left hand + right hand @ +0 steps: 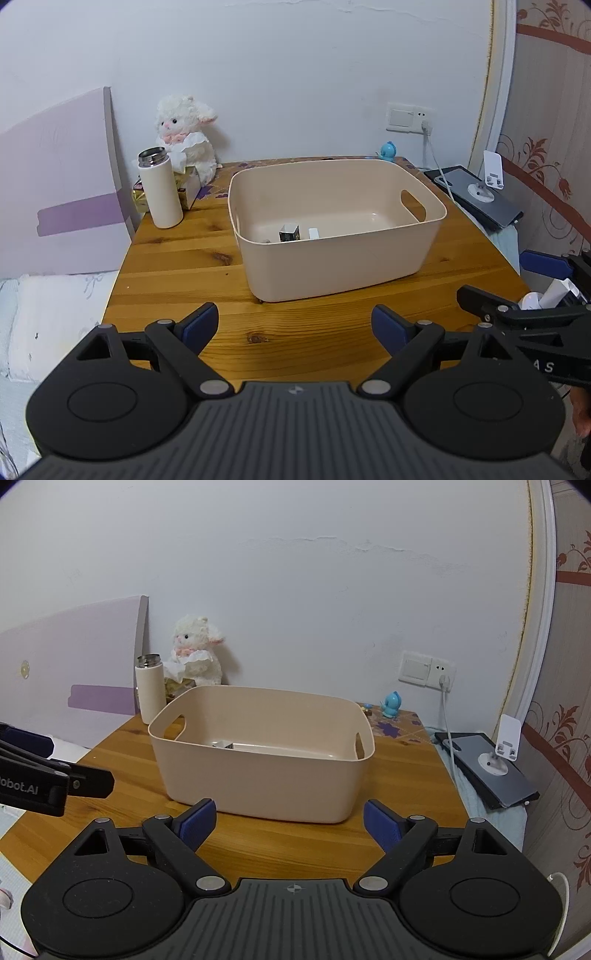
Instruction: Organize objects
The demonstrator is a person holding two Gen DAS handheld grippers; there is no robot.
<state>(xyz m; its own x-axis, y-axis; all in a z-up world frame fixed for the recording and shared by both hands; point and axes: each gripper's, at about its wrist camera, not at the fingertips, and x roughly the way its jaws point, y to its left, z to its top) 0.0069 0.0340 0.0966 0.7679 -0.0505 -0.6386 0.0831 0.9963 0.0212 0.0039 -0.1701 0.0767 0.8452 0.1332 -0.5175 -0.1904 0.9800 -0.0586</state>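
A beige plastic basket point(343, 273) point(258, 786) stands on the wooden table point(184, 266) point(122, 746). Inside lie a small silver box point(289, 233) and a small white item point(313, 233). My left gripper point(294, 326) is open and empty, held above the table's front, short of the basket. My right gripper point(289, 821) is open and empty, close to the basket's near wall. The right gripper also shows at the right edge of the left wrist view point(524, 295). The left gripper shows at the left edge of the right wrist view point(55, 775).
A white flask point(160, 190) point(149, 692), a plush lamb point(186, 133) point(197, 650) and a tissue box point(190, 184) stand at the back left. A blue figurine point(388, 150) point(391, 704) stands at the back right. A tablet with a phone stand point(480, 199) point(495, 771) lies right of the table.
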